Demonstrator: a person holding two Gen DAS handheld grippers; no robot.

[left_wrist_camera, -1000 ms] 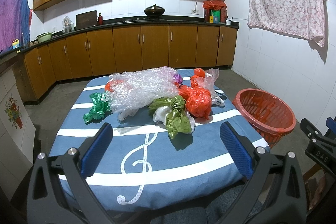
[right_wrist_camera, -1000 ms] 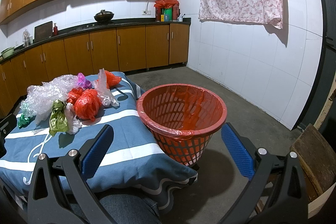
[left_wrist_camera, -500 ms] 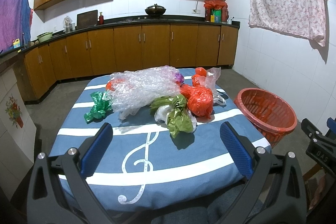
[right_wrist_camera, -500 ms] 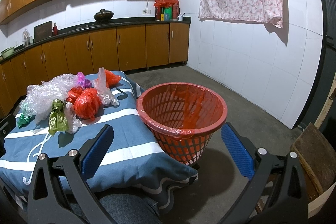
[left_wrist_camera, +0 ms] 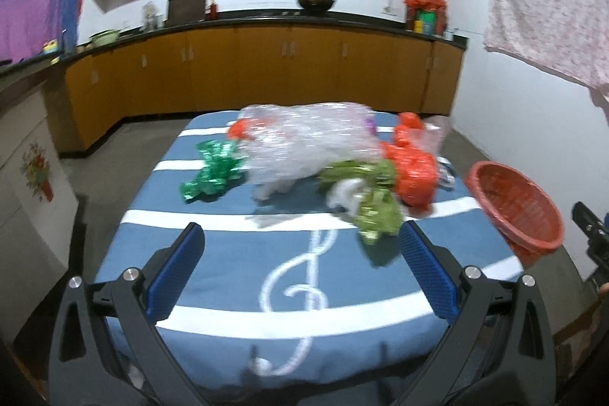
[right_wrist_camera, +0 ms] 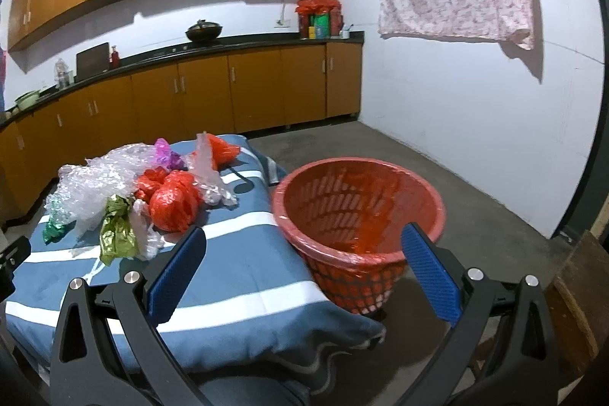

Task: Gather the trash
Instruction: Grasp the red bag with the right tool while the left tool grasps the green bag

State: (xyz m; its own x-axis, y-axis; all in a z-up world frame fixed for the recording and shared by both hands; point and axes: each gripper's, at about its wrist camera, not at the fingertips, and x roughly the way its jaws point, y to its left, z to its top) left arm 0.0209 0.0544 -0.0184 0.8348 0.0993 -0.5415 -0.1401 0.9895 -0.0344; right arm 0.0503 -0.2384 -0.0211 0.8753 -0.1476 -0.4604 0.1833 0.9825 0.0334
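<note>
Advancing over the blue cloth's [left_wrist_camera: 236,276] near edge, left gripper [left_wrist_camera: 302,269] gapes empty toward blurred, apparently plastic trash [left_wrist_camera: 304,155]; right gripper [right_wrist_camera: 302,271], equally wide and empty, faces the red basket [right_wrist_camera: 434,200].

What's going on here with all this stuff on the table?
A person holds two grippers, both open and empty. The left gripper faces a pile of trash: bubble wrap, a red bag and green wrappers on the blue cloth. The red basket beside it holds none of it yet.
</note>
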